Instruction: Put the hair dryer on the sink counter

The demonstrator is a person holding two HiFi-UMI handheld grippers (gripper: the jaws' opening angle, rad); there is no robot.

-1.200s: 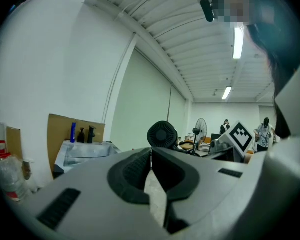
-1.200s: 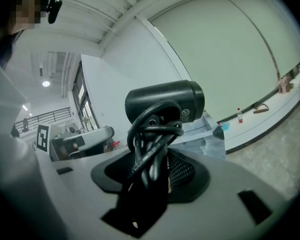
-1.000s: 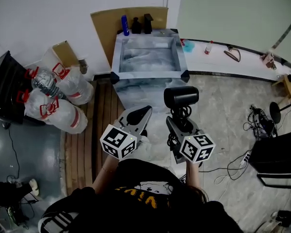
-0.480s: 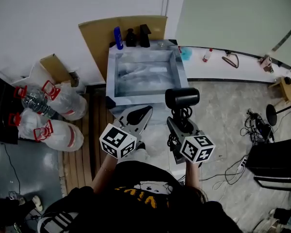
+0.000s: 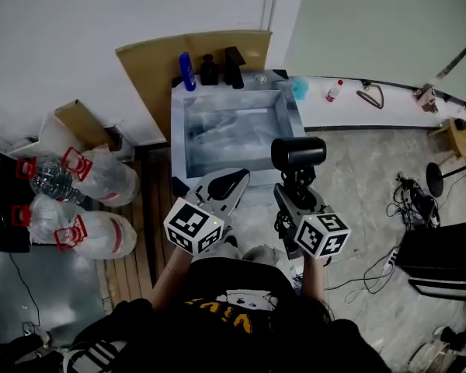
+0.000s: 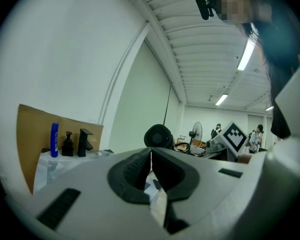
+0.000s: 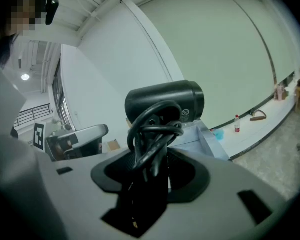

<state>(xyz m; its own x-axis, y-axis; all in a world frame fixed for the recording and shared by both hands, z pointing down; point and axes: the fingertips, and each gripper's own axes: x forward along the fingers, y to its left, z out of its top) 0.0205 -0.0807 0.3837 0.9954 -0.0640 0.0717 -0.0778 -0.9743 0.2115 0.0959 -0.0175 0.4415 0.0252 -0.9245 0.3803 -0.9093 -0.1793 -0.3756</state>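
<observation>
The black hair dryer [image 5: 297,154] stands upright with its cord looped round the handle, and my right gripper [image 5: 295,191] is shut on that handle. In the right gripper view the dryer [image 7: 165,101] rises straight out of the jaws of that gripper [image 7: 157,171]. My left gripper [image 5: 233,183] is beside it, shut with nothing in it; the left gripper view shows that gripper [image 6: 151,156] with its pads meeting. The marbled grey sink counter [image 5: 179,134] lies just ahead of both grippers, its basin empty.
A blue bottle [image 5: 186,61], a black dispenser [image 5: 209,70] and a black faucet [image 5: 234,57] line the sink's back rim before a cardboard sheet [image 5: 151,64]. Large water jugs [image 5: 101,179] lie left. A white ledge [image 5: 373,109] runs right; cables [image 5: 410,193] trail across the floor.
The sink has come nearer and shifted in the head view as both grippers moved toward it together. The dryer stays in the right gripper; the left stays shut.
</observation>
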